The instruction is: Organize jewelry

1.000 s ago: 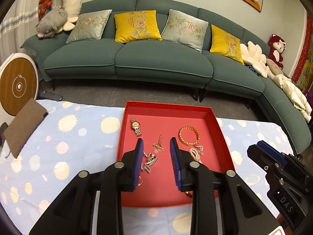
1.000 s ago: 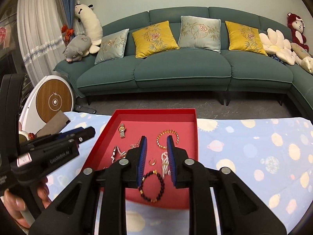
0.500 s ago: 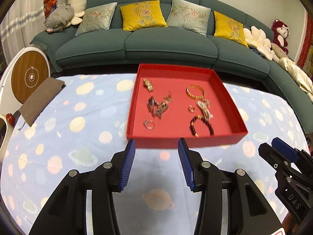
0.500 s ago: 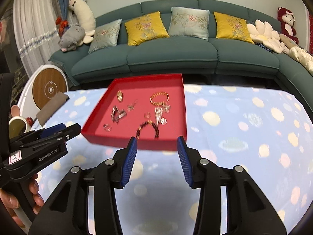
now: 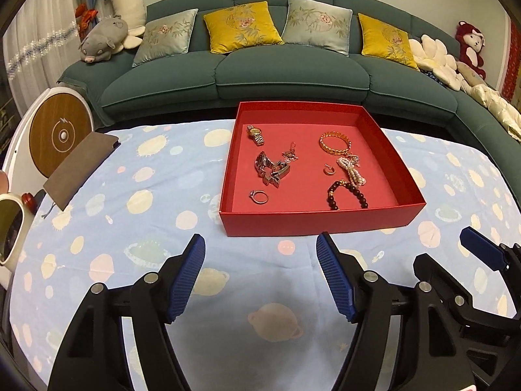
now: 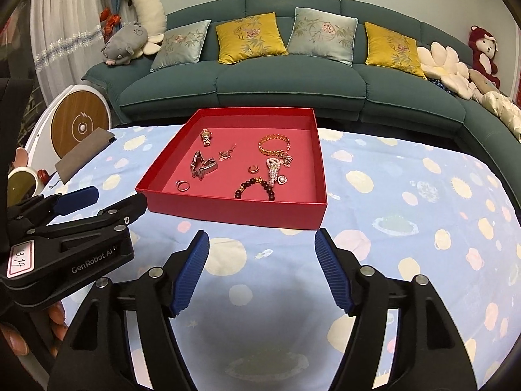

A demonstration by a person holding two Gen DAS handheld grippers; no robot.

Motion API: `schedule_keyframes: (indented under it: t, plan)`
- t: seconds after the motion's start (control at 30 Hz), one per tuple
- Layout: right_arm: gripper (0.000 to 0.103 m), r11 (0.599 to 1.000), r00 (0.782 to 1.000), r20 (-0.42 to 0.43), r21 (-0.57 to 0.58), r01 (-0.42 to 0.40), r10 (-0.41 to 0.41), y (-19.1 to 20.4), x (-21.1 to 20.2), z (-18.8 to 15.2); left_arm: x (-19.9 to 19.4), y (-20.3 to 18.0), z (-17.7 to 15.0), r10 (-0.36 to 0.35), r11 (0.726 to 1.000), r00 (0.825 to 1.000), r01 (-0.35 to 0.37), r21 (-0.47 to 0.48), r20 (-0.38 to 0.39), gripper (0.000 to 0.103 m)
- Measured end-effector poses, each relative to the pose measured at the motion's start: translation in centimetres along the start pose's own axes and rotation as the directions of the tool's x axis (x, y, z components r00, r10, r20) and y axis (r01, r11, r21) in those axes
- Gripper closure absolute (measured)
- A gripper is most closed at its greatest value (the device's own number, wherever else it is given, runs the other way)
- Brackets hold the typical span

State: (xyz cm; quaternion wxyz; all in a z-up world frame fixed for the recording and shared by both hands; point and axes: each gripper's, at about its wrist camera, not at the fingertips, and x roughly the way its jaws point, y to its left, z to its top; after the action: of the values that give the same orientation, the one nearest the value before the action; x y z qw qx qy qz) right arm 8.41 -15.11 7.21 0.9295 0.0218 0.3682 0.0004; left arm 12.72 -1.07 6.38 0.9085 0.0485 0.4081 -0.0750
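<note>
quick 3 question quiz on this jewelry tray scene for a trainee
1. True or false: the left gripper holds a ring.
2. Which lies nearest the red tray's front wall: A gold bangle, B dark bead bracelet, C gold watch?
3. What lies between the right gripper's fingers?

Key
1. False; its jaws are opening, empty.
2. B
3. Only the spotted cloth; jaws opening.

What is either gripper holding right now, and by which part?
Nothing. The left gripper and right gripper are both opening over bare tablecloth, short of the red tray.
</note>
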Motion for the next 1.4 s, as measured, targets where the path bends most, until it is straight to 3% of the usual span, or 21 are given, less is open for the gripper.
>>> schedule_keyframes:
  t: [0.6,1.4]
  plan:
    - [0.025,0.998,0.999,0.013,0.025,0.051,-0.051,-0.3,-0.2,-0.6,0.2,-0.5,-0.8,0.047,0.999,0.999,-0.047,-0.003,-0.015,0.033]
    - [0.024,0.998,0.998,0.017,0.019,0.064,-0.064,-0.3,-0.2,-0.7,0.3,-0.5,-1.1,0.073,0.997,0.997,-0.073,-0.020,-0.013,0.033]
